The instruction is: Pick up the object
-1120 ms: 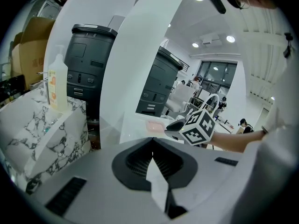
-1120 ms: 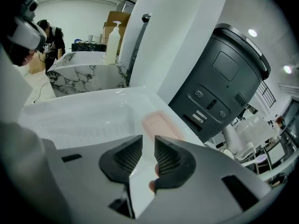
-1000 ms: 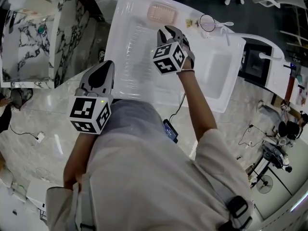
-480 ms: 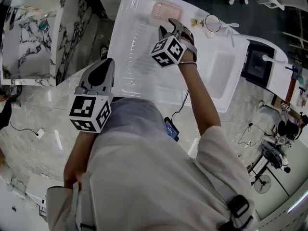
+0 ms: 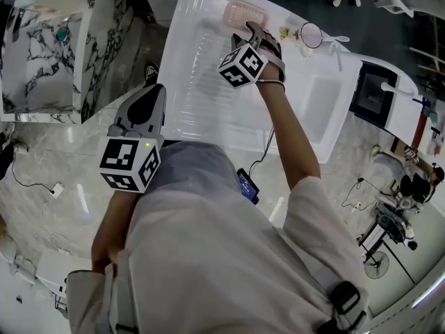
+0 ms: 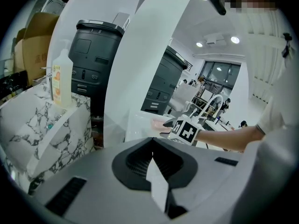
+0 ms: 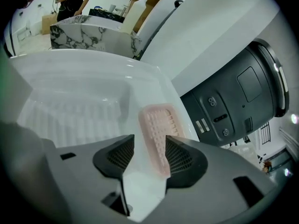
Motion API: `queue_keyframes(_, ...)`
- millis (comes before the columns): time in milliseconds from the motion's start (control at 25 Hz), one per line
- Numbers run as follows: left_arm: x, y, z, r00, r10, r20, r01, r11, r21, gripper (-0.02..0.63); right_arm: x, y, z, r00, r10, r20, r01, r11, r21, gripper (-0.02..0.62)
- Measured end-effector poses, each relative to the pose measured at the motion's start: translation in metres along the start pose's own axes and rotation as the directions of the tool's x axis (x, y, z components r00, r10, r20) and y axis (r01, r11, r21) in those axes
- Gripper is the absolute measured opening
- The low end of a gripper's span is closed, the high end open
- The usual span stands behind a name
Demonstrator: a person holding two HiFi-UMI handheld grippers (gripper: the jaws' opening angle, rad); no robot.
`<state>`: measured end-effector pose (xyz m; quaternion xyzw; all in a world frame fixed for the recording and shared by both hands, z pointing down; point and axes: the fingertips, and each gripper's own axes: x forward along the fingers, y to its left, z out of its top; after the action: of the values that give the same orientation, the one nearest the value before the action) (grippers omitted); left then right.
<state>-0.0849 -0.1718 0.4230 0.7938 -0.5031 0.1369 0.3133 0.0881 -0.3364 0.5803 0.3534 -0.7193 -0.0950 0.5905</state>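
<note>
A pink ribbed soap dish (image 5: 242,12) lies flat on the far rim of the white sink unit (image 5: 201,110). My right gripper (image 5: 254,36) reaches out over it. In the right gripper view the soap dish (image 7: 159,125) lies just ahead of and between the jaws of that gripper (image 7: 149,150). The jaws are opening and the pads do not press on it. My left gripper (image 5: 144,110) hangs back by the sink's near edge. Its jaws (image 6: 153,158) are shut on nothing, and from there the soap dish (image 6: 160,123) shows far off.
A ribbed drainboard (image 5: 208,68) and a basin (image 5: 316,106) fill the sink unit, with a faucet (image 5: 332,39) and a round ring (image 5: 311,35) at its far side. A marble block (image 5: 42,54) stands left. A dark machine (image 7: 238,97) stands behind the rim.
My right gripper has moved away from me across the sink to the pink soap dish, and its jaws have spread. The left gripper has stayed put.
</note>
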Motion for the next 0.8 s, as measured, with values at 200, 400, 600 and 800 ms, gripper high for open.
queue_keyframes(200,0.0,0.004,-0.003,1.0,-0.002,-0.008,0.002,1.0,-0.024,0.003,0.014,-0.001,-0.002,0.998,-0.055,-0.029,0.052,0.995,-0.09,0.196)
queue_keyframes(400,0.001,0.005,-0.002,1.0,-0.01,-0.006,0.01,0.999,-0.053,0.003,0.023,-0.002,-0.004,0.996,-0.077,-0.044,0.071,0.99,-0.123,0.196)
queue_keyframes(600,0.001,0.006,0.0,1.0,-0.011,0.006,0.012,0.998,-0.058,0.003,0.02,0.0,0.0,0.995,-0.102,-0.016,0.098,0.984,-0.15,0.178)
queue_keyframes(800,0.001,0.004,-0.001,1.0,-0.007,0.007,0.007,0.999,-0.05,0.003,0.017,0.002,-0.003,0.991,-0.132,-0.006,0.129,0.975,-0.181,0.135)
